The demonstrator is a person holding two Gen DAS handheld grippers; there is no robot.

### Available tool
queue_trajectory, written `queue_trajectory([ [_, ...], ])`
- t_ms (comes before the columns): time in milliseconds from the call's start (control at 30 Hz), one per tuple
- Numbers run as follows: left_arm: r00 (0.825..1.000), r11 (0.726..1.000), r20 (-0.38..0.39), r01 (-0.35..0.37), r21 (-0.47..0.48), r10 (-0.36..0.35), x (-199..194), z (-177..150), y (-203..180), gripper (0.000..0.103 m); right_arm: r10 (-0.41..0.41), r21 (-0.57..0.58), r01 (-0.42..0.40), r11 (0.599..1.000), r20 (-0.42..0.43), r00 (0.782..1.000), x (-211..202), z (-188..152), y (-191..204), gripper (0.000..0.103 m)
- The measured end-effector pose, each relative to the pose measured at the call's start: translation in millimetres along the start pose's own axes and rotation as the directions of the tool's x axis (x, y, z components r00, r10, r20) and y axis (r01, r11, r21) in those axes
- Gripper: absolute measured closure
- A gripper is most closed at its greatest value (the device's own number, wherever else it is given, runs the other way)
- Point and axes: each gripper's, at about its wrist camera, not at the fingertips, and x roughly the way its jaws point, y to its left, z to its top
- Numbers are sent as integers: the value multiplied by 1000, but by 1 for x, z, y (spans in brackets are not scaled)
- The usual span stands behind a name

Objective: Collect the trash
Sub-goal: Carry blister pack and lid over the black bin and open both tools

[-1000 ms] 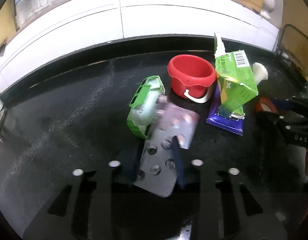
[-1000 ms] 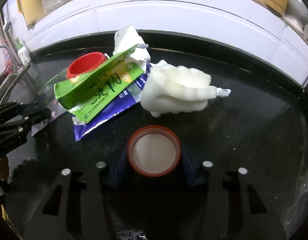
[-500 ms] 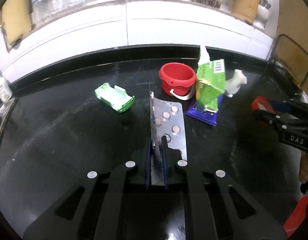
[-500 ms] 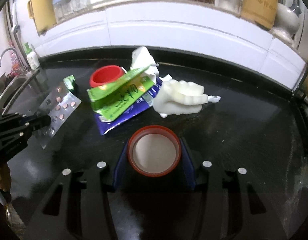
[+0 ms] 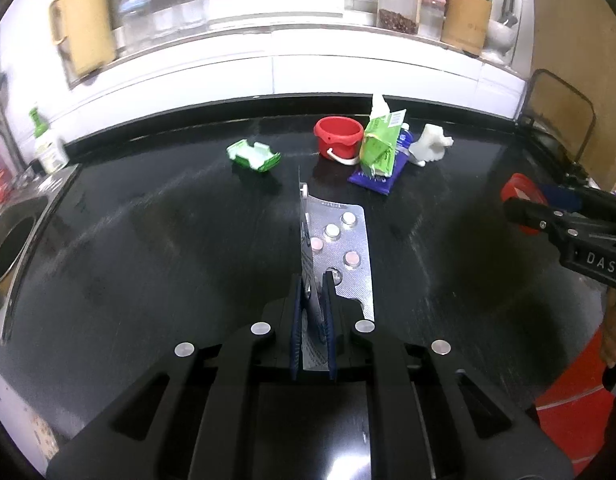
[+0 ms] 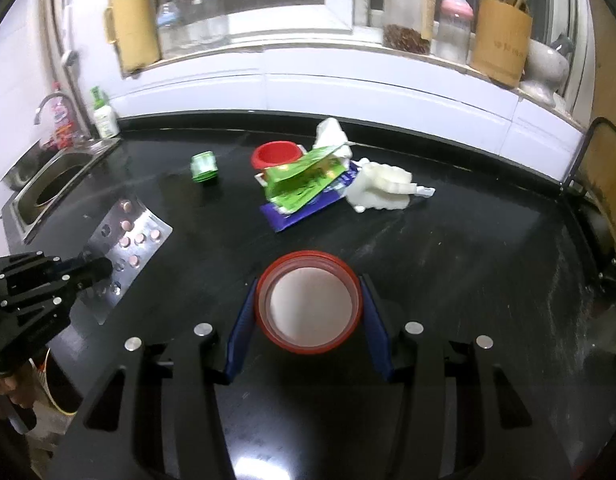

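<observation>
Trash is half gathered. Through the left wrist camera, my left gripper [image 5: 312, 280] pinches a pill strip [image 5: 339, 248], held up off the black counter [image 5: 148, 240]; the red bucket [image 5: 339, 136], green carton [image 5: 381, 142] and small green box [image 5: 254, 156] lie well beyond. "DAS" reads on the other tool.

Through the right wrist camera, my right gripper [image 6: 309, 304] clamps a red-rimmed cup [image 6: 309, 308] by its sides, above the counter. I judge both pieces are in carry; next I need a bin, which I cannot see.
</observation>
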Motion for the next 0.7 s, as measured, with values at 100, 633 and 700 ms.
queue_trajectory([
  [100, 1000, 1000, 4, -8, -15, 8, -17, -16, 4, 94, 12, -18, -12, 1000, 10, 1000, -14, -8, 15, 54],
  [633, 988, 978, 31, -146, -147, 152, -90, -84, 81, 94, 194, -152, -191, 970, 1, 981, -30, -20, 132, 54],
  [700, 979, 964, 24, -196, -179, 203, -104, -102, 103, 94, 275, -185, -275, 944, -22, 961, -27, -21, 168, 54],
])
